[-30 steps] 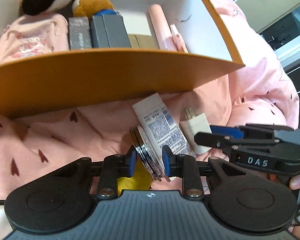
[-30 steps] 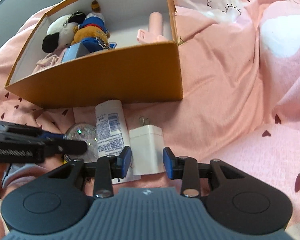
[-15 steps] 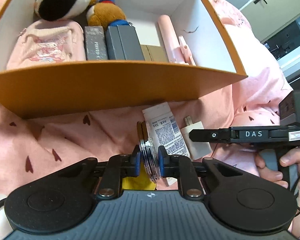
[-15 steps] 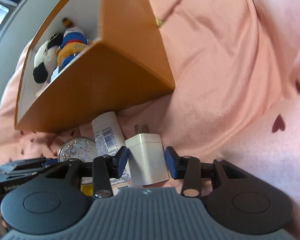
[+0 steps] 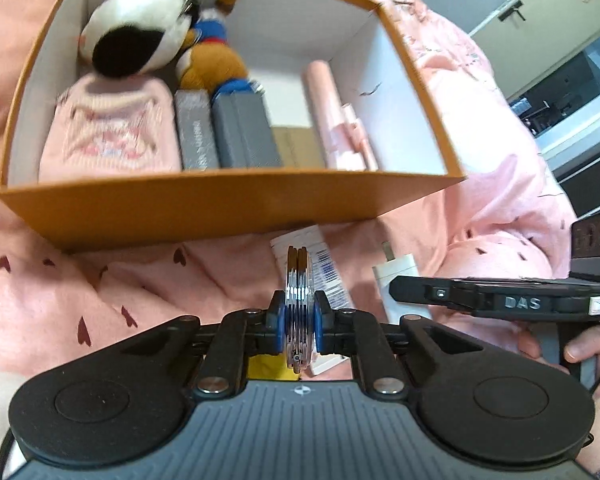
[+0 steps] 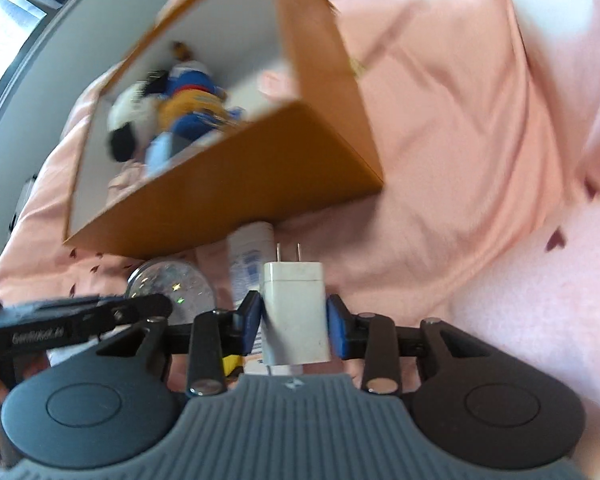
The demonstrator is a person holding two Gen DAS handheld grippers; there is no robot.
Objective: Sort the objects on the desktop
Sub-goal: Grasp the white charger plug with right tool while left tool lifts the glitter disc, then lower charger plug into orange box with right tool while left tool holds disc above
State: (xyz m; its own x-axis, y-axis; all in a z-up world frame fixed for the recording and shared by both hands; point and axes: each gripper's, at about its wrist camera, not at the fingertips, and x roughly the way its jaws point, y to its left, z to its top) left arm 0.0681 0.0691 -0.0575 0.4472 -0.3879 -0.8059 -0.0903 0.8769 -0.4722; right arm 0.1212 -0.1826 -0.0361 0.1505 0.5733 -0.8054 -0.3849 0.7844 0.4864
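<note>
Left tool [image 5: 298, 322]: closed on a round clear glitter-filled compact [image 5: 299, 300], held on edge, raised in front of the box.
Right tool [image 6: 295, 322]: closed on a white plastic plug charger [image 6: 295, 312], prongs forward, apparently lifted off the bedding; view blurred.
Container: orange cardboard box with white lining [image 5: 220, 208], on pink heart-print bedding [image 5: 100, 280].
Already boxed: black-and-white plush [image 5: 134, 42], orange-and-blue plush [image 5: 214, 62], pink pouch [image 5: 108, 132], two grey cases [image 5: 228, 134], pink tube [image 5: 326, 96].
Still outside: white printed-label tube [image 5: 324, 268], lying against the box front.
Progress: mostly sorted; both held items and the tube remain.
</note>
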